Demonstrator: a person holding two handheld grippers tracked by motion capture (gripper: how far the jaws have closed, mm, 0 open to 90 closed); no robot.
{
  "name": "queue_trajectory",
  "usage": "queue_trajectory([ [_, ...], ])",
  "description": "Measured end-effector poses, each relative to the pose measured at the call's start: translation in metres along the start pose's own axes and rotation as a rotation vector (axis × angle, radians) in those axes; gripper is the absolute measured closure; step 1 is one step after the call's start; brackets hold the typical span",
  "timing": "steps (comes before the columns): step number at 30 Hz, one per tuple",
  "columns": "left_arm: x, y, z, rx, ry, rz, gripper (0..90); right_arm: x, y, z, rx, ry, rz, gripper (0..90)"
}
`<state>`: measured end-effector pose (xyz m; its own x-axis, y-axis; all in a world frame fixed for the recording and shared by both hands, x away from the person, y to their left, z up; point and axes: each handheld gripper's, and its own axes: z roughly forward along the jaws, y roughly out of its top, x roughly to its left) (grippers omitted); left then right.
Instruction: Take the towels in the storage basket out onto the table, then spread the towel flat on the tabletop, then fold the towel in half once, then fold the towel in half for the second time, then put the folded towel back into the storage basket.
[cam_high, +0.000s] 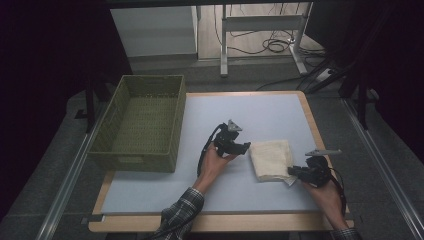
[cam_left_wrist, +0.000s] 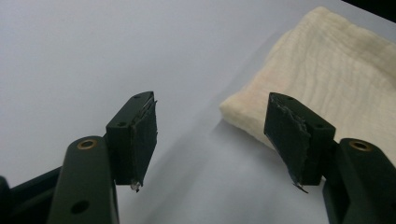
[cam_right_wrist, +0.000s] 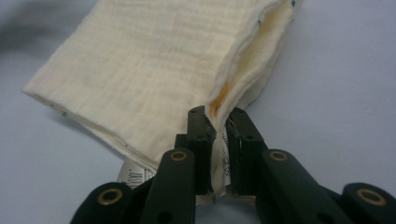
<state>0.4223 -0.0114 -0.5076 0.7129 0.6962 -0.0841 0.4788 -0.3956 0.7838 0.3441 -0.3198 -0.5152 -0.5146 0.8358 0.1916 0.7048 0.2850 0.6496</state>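
Forearms reach in from the near edge of the desk, a grey-topped board with a green basket at its far left. Largest risk, I judge: the folded cream cloth, lying right of centre on the desk, comes unfolded if lifted by one corner, because only the right gripper has it, jaws pinched shut on the near edge by the label. That bite looks shallow, so layers could slip out. Left gripper hangs open just beside the cloth's other edge, touching nothing; closing there could catch only the top layer or scrape the desk. Dragging the cloth would also rumple its fold.
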Motion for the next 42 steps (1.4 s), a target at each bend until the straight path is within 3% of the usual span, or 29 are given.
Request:
queue_trajectory([
  [2,0.0,0.002,0.003,0.011,-0.007,-0.002,34.8,-0.002,0.0,0.0,-0.006,0.018,0.009,81.7],
  [8,-0.007,0.004,0.029,0.064,-0.049,-0.021,38.4,-0.001,0.001,0.0,0.003,0.007,-0.016,81.7],
  [12,-0.011,0.002,0.041,0.112,-0.026,0.0,38.9,-0.001,0.0,0.0,-0.003,0.008,-0.022,81.5],
  [15,-0.013,0.001,0.04,0.112,-0.021,0.008,40.4,0.0,0.001,0.0,-0.002,0.005,-0.033,81.6],
  [17,-0.014,0.002,0.039,0.122,-0.036,0.008,45.9,0.0,0.001,0.0,0.004,0.008,-0.03,81.6],
  [23,-0.02,0.003,0.037,0.136,-0.101,0.006,75.1,0.0,0.001,0.0,0.002,0.013,-0.034,81.7],
  [25,-0.023,0.003,0.037,0.132,-0.087,0.026,80.1,-0.001,0.001,-0.001,0.004,0.023,-0.033,81.7],
  [28,-0.025,0.004,0.035,0.123,-0.066,0.058,82.3,-0.001,0.001,-0.003,0.01,0.037,-0.029,81.7],
  [34,-0.021,0.006,0.027,0.094,-0.055,0.059,83.0,0.001,0.001,-0.004,0.003,0.063,-0.031,81.8],
  [42,-0.013,0.006,0.016,0.091,-0.045,0.058,82.8,0.01,0.007,-0.006,-0.006,0.101,-0.038,81.8],
])
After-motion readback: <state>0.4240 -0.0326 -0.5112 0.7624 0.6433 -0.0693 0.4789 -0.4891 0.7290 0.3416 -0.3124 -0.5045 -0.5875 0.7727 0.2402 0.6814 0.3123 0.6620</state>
